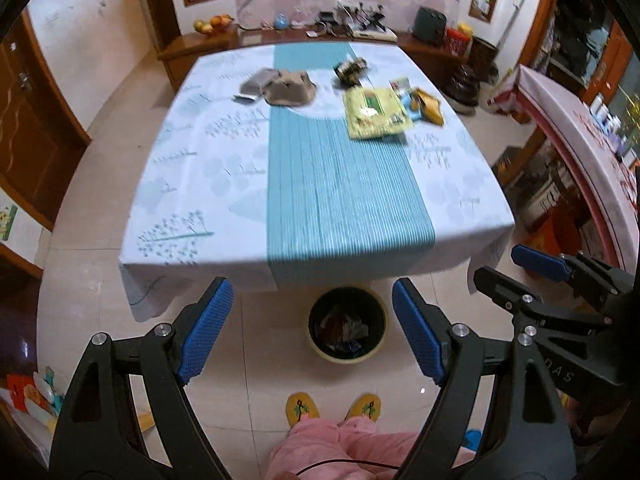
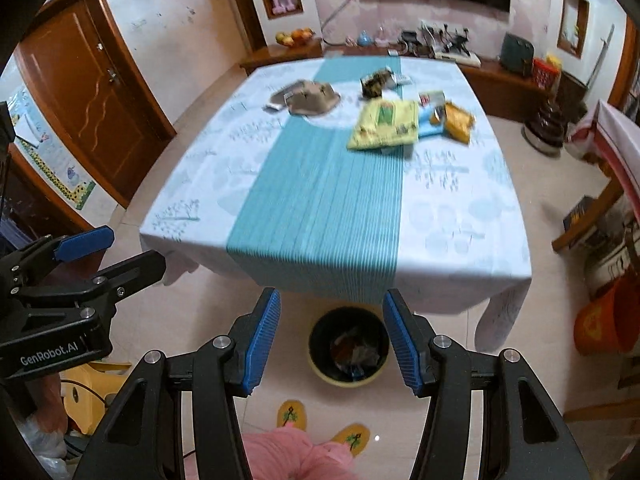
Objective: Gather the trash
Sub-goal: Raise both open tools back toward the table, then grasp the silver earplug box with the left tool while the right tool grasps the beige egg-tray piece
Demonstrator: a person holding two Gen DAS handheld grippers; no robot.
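Observation:
Trash lies on the far half of the table (image 1: 200,216): a brown crumpled paper tray (image 1: 289,87) (image 2: 312,98), a grey wrapper (image 1: 253,85), a yellow-green packet (image 1: 376,113) (image 2: 384,124), an orange snack bag (image 1: 429,106) (image 2: 456,120) and a small dark crumpled wrapper (image 1: 350,69) (image 2: 375,80). A round bin (image 1: 346,325) (image 2: 347,346) with scraps inside stands on the floor at the table's near edge. My left gripper (image 1: 312,330) hangs open above the bin, empty. My right gripper (image 2: 330,340) is open too, with nothing between its blue pads.
A person's pink trousers (image 1: 340,446) and yellow slippers (image 1: 299,408) are just below the bin. A wooden sideboard (image 1: 420,44) with clutter runs behind the table. A brown door (image 2: 100,96) is at left, an orange bag (image 2: 600,320) and shelves at right.

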